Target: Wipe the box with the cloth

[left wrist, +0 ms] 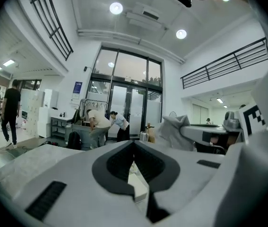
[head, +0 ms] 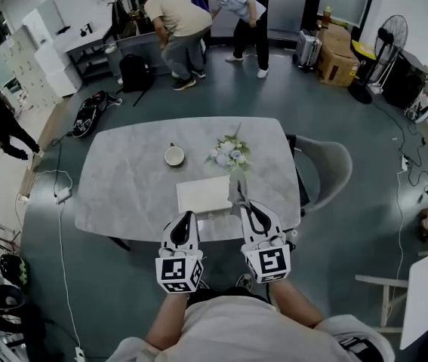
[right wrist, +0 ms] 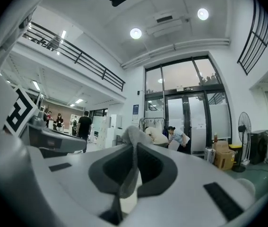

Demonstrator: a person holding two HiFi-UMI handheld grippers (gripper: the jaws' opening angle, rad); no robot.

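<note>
Grey stone-patterned table [head: 115, 187] fills the middle of my head view, standing on a dark floor in a tall room with glass doors. On it the white box [head: 204, 194] lies flat near the front edge, just ahead of both grippers. Behind it sit a small round bowl [head: 174, 155] and a bunch of pale flowers [head: 229, 154], both apart from the box. A grey chair [head: 331, 164] stands at the table's right end.

My right gripper [head: 244, 207] has its jaws pinched on the grey cloth [right wrist: 132, 171], which runs up between the dark pads and bunches above the tips. From the head view the cloth hangs at the box's right edge; I cannot tell if it touches.

My left gripper [head: 186, 217] has its jaws pressed together with nothing between them; the box shows through the gap below the tips.

Each gripper's cube carries black-and-white square markers, not letters. A blue sign [right wrist: 135, 109] beside the doors is too small to read. Two people [head: 180, 29] bend over at the far end.
</note>
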